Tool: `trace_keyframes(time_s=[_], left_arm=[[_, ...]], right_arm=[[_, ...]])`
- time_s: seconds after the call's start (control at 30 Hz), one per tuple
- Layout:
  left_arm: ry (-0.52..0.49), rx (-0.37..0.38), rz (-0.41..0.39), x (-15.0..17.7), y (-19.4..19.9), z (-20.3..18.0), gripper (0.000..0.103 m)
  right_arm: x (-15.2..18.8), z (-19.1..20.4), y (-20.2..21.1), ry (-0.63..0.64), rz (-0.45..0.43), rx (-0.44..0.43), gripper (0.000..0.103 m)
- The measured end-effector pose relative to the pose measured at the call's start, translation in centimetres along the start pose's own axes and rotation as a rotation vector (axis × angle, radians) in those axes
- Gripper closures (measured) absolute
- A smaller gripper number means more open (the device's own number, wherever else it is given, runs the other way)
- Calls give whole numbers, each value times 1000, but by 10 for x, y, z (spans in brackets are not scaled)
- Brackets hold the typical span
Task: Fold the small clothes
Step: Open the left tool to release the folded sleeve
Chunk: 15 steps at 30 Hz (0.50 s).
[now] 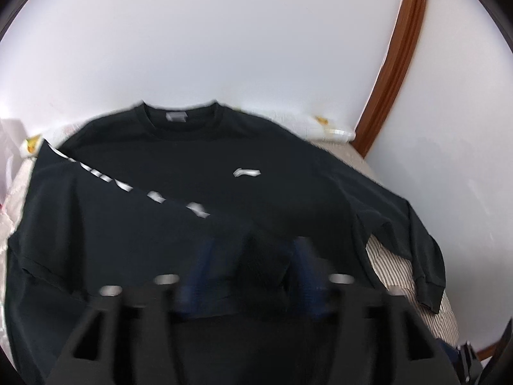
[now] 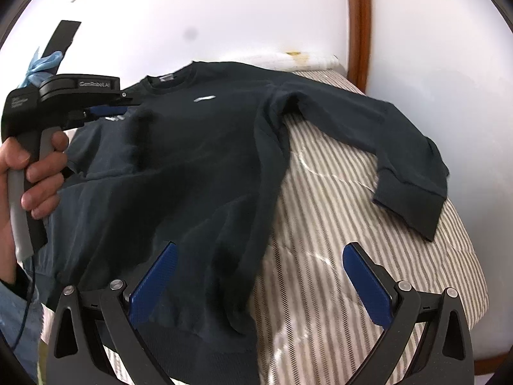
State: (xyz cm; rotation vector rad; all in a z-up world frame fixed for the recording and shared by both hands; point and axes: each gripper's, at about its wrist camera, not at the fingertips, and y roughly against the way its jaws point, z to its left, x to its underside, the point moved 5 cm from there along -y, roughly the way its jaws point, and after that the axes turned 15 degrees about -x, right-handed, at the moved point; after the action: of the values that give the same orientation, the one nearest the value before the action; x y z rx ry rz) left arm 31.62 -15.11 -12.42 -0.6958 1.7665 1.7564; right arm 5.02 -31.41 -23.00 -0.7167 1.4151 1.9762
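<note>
Garment: a dark long-sleeved sweatshirt [image 2: 198, 166] lies front-up on a striped bed cover [image 2: 336, 224], neck away from both tongs, hem toward them.
Chest mark: a small white logo [image 1: 246, 172] beyond the left tongs' tips, a little below the collar [image 1: 179, 116] with its grey label.
Folded sleeve: one sleeve lies across the body, its white lettering [image 1: 128, 186] running slantwise just ahead and to the left of the left tongs.
Free sleeve: the other sleeve [image 2: 384, 134] stretches out to the right of the right tongs, its cuff [image 2: 413, 205] resting on the stripes, well apart from the blue pads.
Left gripper [image 1: 253, 276]: blurred – blue fingers [image 1: 200, 272] stand apart over the dark cloth; a fold of fabric shows between them, but whether the pads press on it I cannot tell.
Left hand [image 2: 38, 166]: wraps the grey handle of that tool, at the left edge of the right wrist view.
Right gripper [image 2: 259, 285]: jaws spread wide, nothing gripped – the left blue pad [image 2: 154, 285] sits over the hem area, the right one over bare striped cover.
Backdrop: a white wall [image 2: 224, 9] and a brown wooden frame [image 2: 359, 25] beyond the bed.
</note>
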Motion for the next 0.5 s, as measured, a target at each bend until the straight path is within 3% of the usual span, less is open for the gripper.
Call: trace_keyframes(time_s=[0.1, 0.27, 0.33, 0.4, 0.5], left_arm=[[2, -47, -56, 2, 18, 34, 30], [12, -198, -29, 20, 21, 116, 30], [31, -288, -2, 36, 18, 161, 30], [48, -341, 21, 50, 15, 194, 30], [80, -413, 94, 76, 2, 242, 30]], right_arm=[[-15, 19, -9, 37, -7, -10, 2], [-46, 45, -36, 50, -21, -66, 4], [-60, 49, -55, 37, -12, -68, 12], [-70, 53, -74, 37, 14, -72, 28], [-82, 53, -106, -5, 39, -96, 32]])
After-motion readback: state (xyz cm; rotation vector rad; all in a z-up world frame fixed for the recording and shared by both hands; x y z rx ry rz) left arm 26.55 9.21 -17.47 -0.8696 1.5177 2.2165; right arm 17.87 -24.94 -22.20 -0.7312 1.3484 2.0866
